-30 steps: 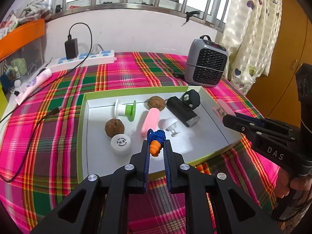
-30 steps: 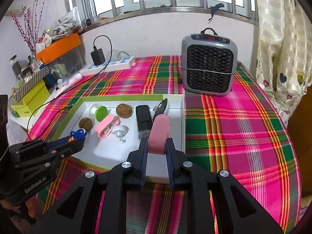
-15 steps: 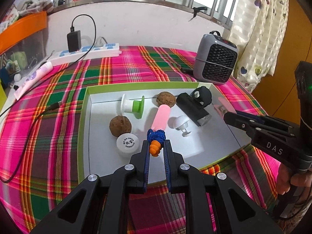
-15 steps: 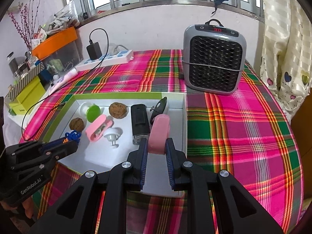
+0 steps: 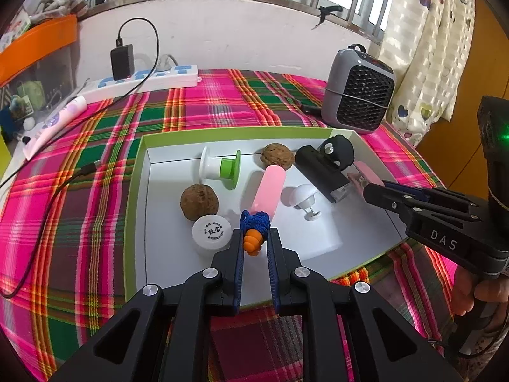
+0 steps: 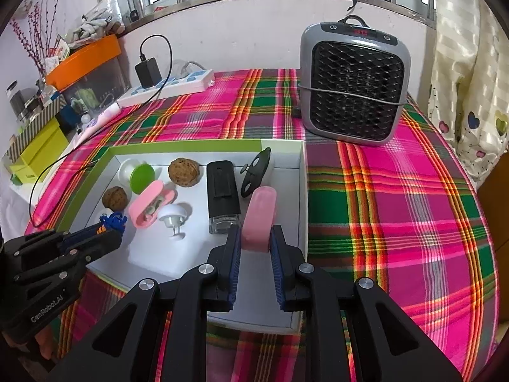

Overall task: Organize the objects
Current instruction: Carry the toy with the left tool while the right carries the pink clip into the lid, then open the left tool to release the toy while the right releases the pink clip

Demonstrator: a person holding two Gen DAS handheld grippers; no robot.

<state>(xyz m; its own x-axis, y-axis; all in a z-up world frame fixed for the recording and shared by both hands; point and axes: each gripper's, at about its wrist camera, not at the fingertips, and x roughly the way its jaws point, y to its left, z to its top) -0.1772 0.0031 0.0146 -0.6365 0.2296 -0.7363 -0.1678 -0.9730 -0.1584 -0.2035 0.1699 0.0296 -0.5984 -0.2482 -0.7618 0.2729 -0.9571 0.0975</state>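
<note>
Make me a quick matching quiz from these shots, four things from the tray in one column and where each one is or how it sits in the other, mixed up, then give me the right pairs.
Things
1. pink case
2. orange and blue knotted charm
3. black flashlight
4. white round lid

Places or states
A. lying flat in the tray, clear end toward the camera
B. clamped in the right gripper
C. resting on the tray floor next to a walnut
D. clamped in the left gripper

Pairs: 1-B, 2-D, 3-A, 4-C
</note>
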